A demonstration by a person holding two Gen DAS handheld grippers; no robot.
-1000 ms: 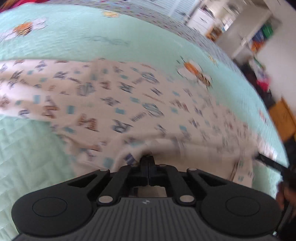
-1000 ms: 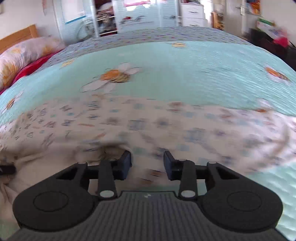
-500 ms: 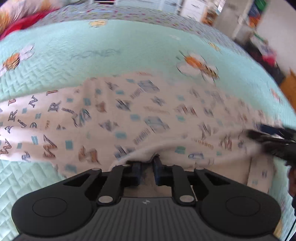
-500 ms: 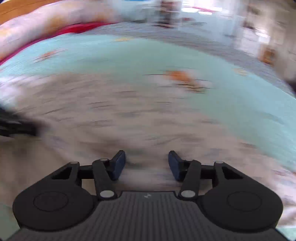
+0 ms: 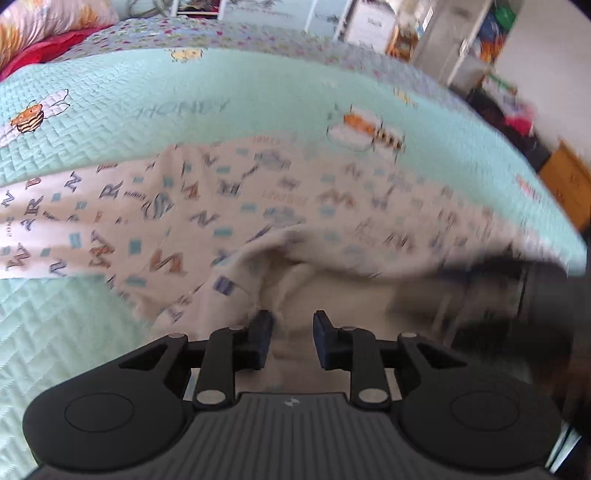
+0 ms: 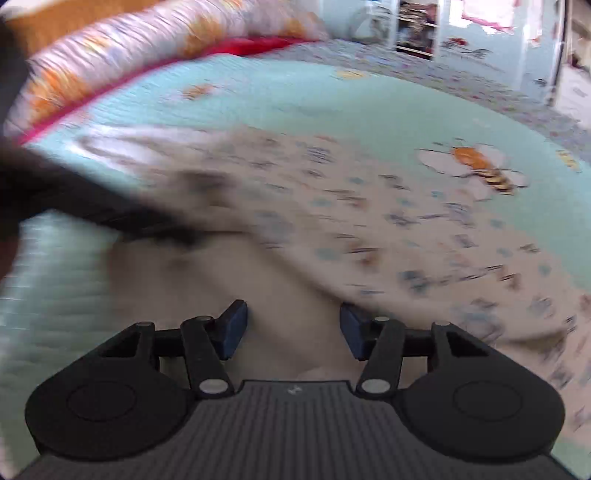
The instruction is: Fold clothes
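A mint quilted bedspread (image 5: 258, 92) with bee motifs (image 6: 476, 166) spreads ahead of the tongs; a floral pillow (image 6: 147, 37) and white cabinets (image 5: 369, 22) lie beyond.

Bare quilt (image 5: 55, 332) left, bunched garment (image 5: 280, 258) ahead — pillows (image 6: 147, 48) beyond

I count one letter-print garment (image 5: 229, 206) on one mint quilt (image 5: 155, 110), two of my grippers, left (image 5: 291, 334) and right (image 6: 293, 328), and three embroidered bees (image 5: 27, 118).
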